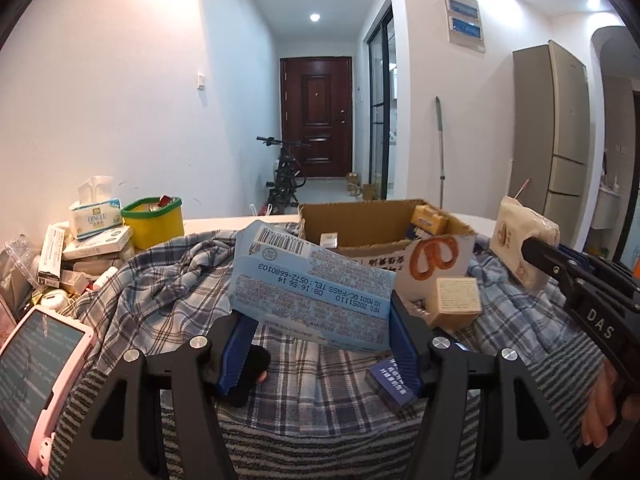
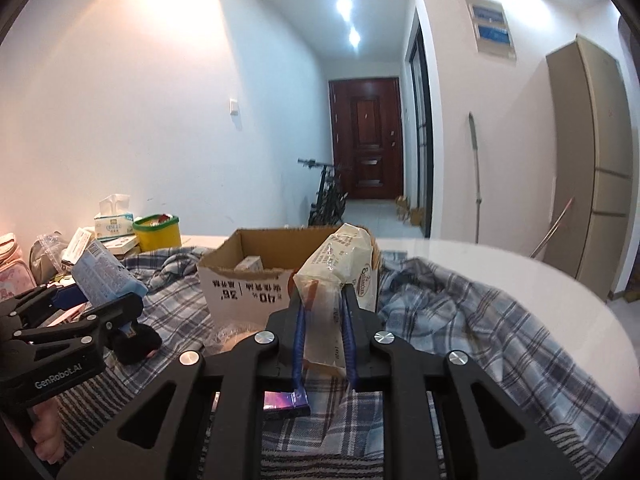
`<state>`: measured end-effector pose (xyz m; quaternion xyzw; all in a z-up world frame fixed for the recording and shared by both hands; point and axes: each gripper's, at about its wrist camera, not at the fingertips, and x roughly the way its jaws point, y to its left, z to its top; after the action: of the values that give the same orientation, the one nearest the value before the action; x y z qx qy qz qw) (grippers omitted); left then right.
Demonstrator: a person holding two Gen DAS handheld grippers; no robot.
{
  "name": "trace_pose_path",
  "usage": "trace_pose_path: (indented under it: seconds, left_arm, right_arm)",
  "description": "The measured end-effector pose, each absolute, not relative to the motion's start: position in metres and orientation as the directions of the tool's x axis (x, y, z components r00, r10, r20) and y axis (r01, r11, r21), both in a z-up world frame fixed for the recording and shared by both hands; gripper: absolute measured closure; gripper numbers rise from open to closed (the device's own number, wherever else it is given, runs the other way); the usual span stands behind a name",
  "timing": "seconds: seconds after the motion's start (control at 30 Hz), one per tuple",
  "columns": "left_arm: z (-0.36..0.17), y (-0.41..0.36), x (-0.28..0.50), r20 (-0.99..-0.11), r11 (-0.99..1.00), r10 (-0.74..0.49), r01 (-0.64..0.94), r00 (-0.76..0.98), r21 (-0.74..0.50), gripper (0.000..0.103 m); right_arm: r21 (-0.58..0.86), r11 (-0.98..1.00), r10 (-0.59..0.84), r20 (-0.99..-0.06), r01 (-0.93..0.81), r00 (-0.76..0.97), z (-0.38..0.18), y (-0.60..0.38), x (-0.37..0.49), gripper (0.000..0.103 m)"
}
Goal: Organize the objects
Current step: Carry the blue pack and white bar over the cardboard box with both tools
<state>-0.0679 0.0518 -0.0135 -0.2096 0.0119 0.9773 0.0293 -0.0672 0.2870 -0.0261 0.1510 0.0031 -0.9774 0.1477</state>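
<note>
At the surface's far-left corner stand a tissue box (image 1: 96,218) and a yellow tub (image 1: 154,222), with small cartons (image 1: 98,242) piled just in front of them. A pink tablet (image 1: 38,376) lies at the near-left edge. A plaid cloth (image 1: 168,280) covers most of the surface (image 2: 500,256), over a striped towel (image 1: 320,440) along the near edge.

The left gripper (image 1: 320,332) is part open and clamped on a blue pack (image 1: 312,280), barcode up, lifted clear of the cloth and tilted. Under it on the cloth lie a black furry thing (image 1: 250,376) and a small dark-blue box (image 1: 390,380).

Behind the pack, near the middle of the far edge, a cardboard box (image 1: 376,236) stands open with a few small cartons inside. A pretzel bag (image 1: 436,260) leans against its front, and a cork-coloured block (image 1: 456,298) rests just before that.

Further right, the right gripper (image 2: 324,316) is closed tight on the flat end of a cream bag (image 2: 340,268), held above the cloth just in front of the box's right corner. The surface's white right edge is bare of cloth.
</note>
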Motion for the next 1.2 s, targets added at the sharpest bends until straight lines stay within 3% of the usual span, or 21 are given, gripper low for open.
trace_pose_path:
  seconds: [0.17, 0.53, 0.7, 0.9, 0.97, 1.1, 1.2]
  left_arm:
    - [0.013, 0.035, -0.037, -0.352, -0.996, 0.081, -0.062, -0.932, -0.065, 0.039]
    - [0.078, 0.038, -0.030, -0.243, -0.996, 0.082, -0.091, -0.966, 0.025, 0.039]
    - [0.139, 0.051, -0.034, -0.163, -0.987, 0.153, -0.158, -0.975, 0.015, 0.039]
    - [0.198, 0.060, -0.044, -0.002, -0.996, 0.089, -0.089, -0.996, -0.029, 0.039]
    - [0.208, 0.058, -0.052, 0.012, -0.996, 0.068, -0.069, -0.998, -0.064, 0.039]
    - [0.212, 0.051, -0.066, -0.017, -0.984, 0.155, -0.153, -0.988, -0.087, 0.038]
    - [0.199, 0.043, -0.069, 0.006, -0.991, 0.119, -0.120, -0.993, -0.055, 0.038]
  right_arm:
    - [0.005, -0.955, -0.287, -0.275, 0.297, -0.918, -0.009, 0.284, -0.049, 0.087]
    - [-0.073, -0.945, -0.307, -0.146, 0.320, -0.940, 0.065, 0.280, -0.022, 0.088]
    - [-0.034, -0.951, -0.304, -0.094, 0.308, -0.948, 0.115, 0.277, -0.033, 0.087]
    - [0.013, -0.952, -0.306, 0.006, 0.306, -0.952, 0.186, 0.274, -0.047, 0.088]
    - [0.076, -0.951, -0.299, 0.041, 0.301, -0.954, 0.203, 0.278, -0.055, 0.087]
    - [0.089, -0.940, -0.330, 0.022, 0.330, -0.944, 0.205, 0.274, -0.076, 0.087]
    - [0.057, -0.941, -0.336, -0.017, 0.334, -0.942, 0.185, 0.272, -0.091, 0.087]
